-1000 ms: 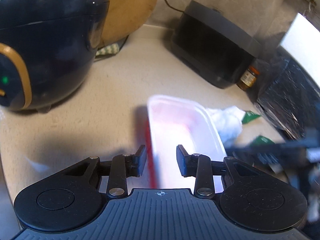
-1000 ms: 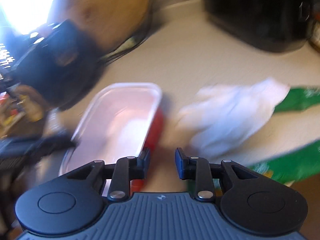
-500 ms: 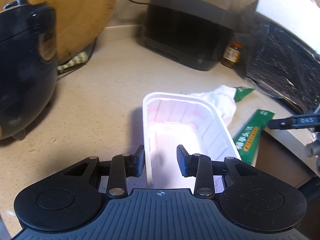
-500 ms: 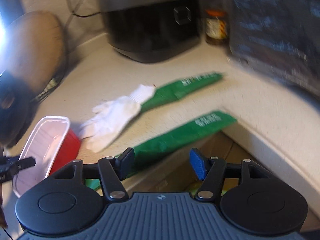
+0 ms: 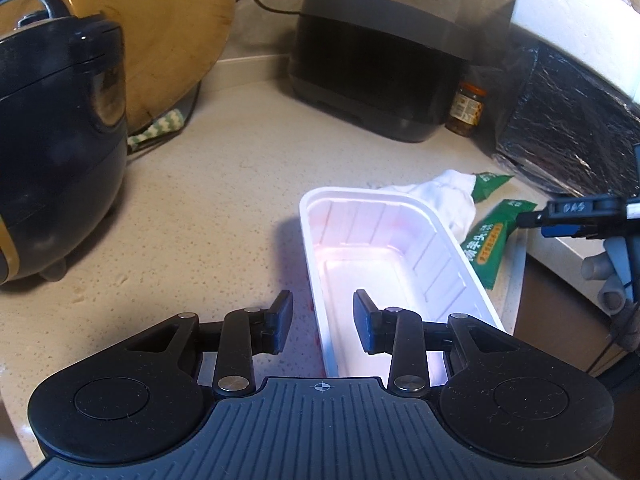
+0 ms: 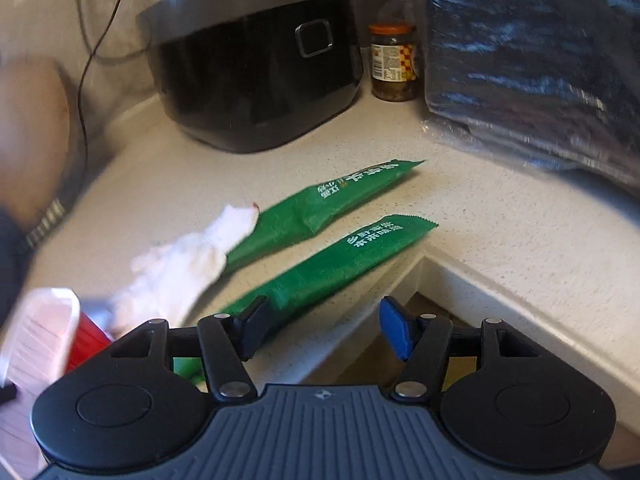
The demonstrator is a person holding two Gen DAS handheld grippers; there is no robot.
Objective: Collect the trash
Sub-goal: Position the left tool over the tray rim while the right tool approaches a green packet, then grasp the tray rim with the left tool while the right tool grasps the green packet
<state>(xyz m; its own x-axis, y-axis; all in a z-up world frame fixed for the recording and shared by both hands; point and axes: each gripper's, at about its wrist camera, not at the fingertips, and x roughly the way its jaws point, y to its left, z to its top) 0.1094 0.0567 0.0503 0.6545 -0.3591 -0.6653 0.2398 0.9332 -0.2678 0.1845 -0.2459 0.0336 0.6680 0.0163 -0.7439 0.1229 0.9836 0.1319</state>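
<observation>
A: Tub (image 6: 38, 330) blurred, cut by left edge in right view. Glove (image 6: 180, 264) smeared.
B: Near wrapper's (image 6: 316, 276) low end hidden behind finger. Jar (image 5: 466, 110) label unreadable.
A: Cooker (image 5: 52, 132) cut off left.

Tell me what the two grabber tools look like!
Both are black plastic. Each has a ribbed base with a tiny cross mark, two round discs, and linkage arms with silver rivets. The left tool has black finger pads. The right tool has one black pad and one blue pad.

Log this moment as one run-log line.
left gripper: straddling near wall of white tray, pads not pressing | right gripper: open, empty, above nearer green wrapper | white glove: on counter
</observation>
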